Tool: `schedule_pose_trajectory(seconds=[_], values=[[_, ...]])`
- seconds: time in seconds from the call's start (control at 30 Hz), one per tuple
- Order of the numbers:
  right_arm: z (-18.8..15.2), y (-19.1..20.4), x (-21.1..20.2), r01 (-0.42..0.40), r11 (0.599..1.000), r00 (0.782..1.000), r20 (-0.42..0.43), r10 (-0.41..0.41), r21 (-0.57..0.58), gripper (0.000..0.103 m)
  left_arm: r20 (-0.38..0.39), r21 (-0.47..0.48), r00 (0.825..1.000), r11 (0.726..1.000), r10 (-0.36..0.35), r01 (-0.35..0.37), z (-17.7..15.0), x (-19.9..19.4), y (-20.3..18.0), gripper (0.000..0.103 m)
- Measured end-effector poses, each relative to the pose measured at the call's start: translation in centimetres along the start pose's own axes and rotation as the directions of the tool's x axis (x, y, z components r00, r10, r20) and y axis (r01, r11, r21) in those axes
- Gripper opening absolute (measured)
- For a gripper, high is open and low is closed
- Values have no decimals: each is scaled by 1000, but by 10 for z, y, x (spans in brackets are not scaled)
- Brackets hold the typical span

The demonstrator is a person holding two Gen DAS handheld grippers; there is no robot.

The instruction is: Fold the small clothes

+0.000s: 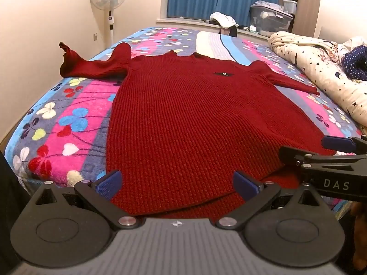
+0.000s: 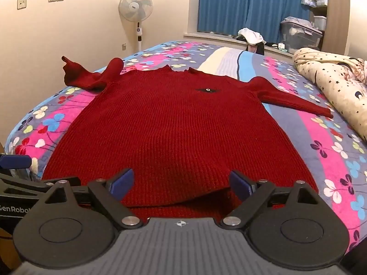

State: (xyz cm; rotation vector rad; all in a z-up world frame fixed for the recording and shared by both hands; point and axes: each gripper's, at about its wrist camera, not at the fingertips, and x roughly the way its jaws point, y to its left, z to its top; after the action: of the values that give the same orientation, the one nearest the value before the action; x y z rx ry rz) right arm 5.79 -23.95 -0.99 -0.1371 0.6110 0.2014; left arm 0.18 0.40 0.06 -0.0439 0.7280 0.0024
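Left wrist view: red knit sweater (image 1: 195, 119) lies flat, front up, on the bed (image 1: 68, 119), hem at the near edge, collar toward the far edge. Left gripper (image 1: 176, 184) jaws wide apart over the hem, nothing between the pads. 1 sleeve (image 1: 91, 64) bunched up at the bed's left edge; the other sleeve (image 1: 289, 81) lies straight toward a star-print quilt (image 1: 321, 73). Right wrist view: right gripper (image 2: 181, 183) also wide, above the hem, gripping nothing.
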Motion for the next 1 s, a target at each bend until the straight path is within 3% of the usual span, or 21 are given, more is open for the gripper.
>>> schedule_pose_trajectory(seconds=[1.0], values=[[0, 0, -1, 0, 1000, 1000, 1, 0, -4, 90, 9, 0, 1000, 1000, 10, -10, 4, -4, -7, 102]])
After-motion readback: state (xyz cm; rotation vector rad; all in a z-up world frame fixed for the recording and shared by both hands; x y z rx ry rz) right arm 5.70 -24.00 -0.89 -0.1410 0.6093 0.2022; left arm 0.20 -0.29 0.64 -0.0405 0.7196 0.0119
